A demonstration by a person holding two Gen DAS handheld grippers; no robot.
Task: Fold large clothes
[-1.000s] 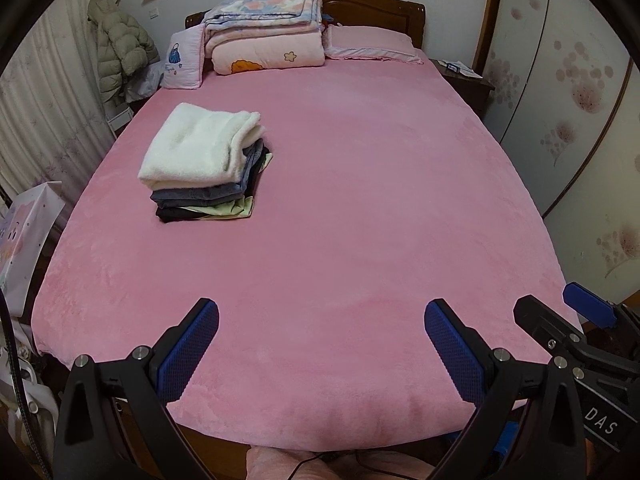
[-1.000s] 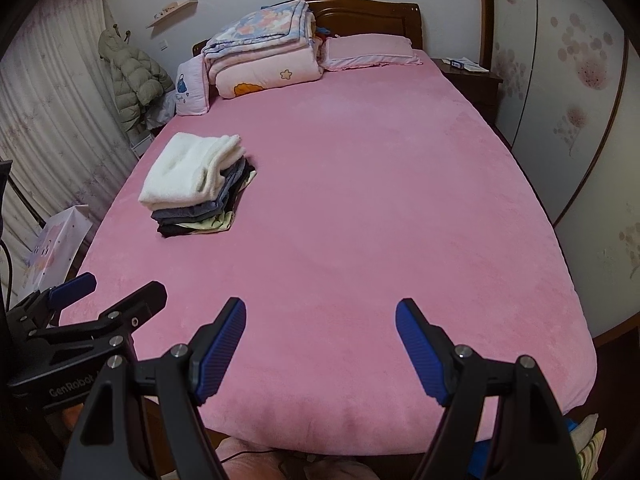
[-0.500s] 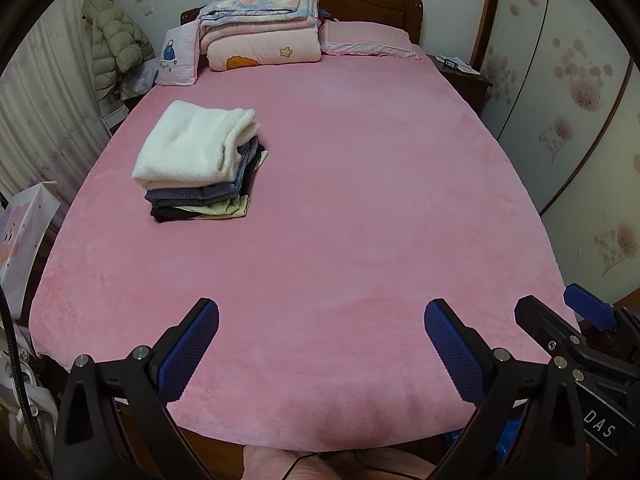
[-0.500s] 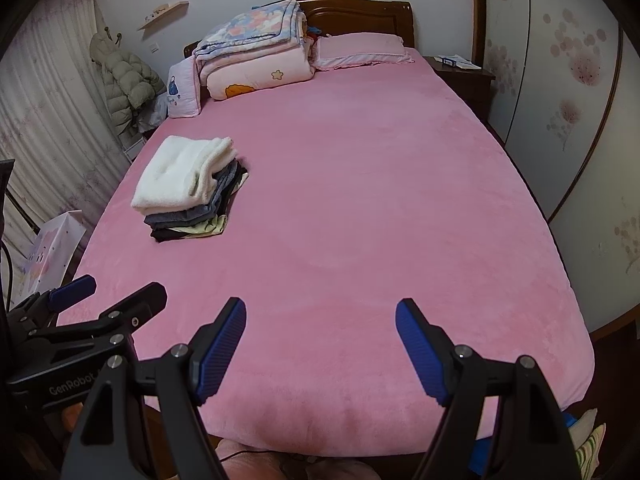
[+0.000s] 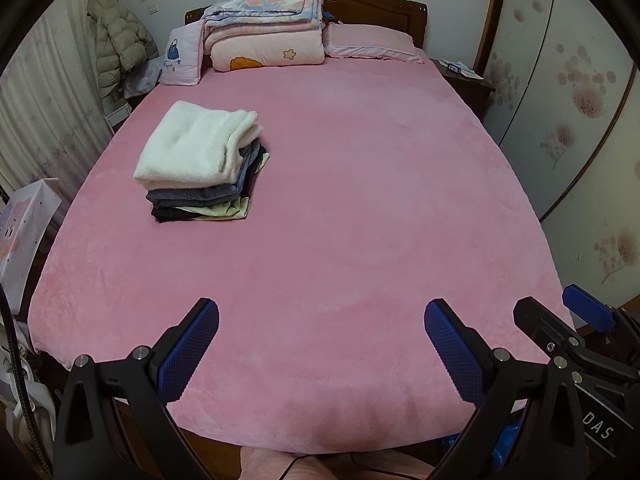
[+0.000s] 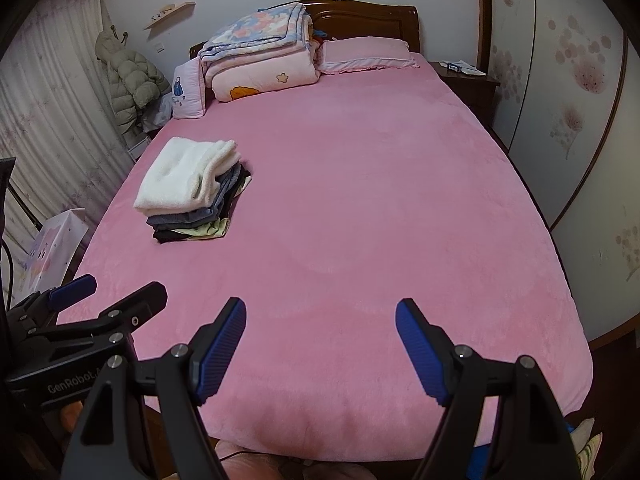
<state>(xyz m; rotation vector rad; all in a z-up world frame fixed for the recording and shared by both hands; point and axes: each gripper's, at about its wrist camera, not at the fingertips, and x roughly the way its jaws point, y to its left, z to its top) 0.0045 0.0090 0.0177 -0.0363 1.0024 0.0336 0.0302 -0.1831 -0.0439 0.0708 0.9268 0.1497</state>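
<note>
Clothes already folded sit in a stack (image 5: 202,168) on the far left part of the pink bed (image 5: 360,200), a white fleecy piece on top, grey ones under it, and black and pale yellow-green at the bottom. We hold both tools above the near edge of the bed. Our left gripper (image 5: 320,344) has its jaws spread wide with nothing between them, and our right gripper (image 6: 320,344) is likewise released and empty.

We judge this to be the gap between garments: one stack is done, and no unfolded piece lies on the bed in either view. A scrap of pale patterned cloth (image 6: 586,444) shows low at the near right, below the bed's edge; we cannot tell whether it is the next garment. The next move would call for fetching a piece and spreading it flat on the bare pink surface.

Room is generous. The whole middle and right of the bed are bare, from the near edge up to the folded quilts (image 5: 266,28) and pillow (image 5: 372,42) at the far end. The stack is well apart from us, so a spread garment should clear it if we keep to the centre and right. The wardrobe doors (image 5: 580,100) stand close along the right side.
</note>
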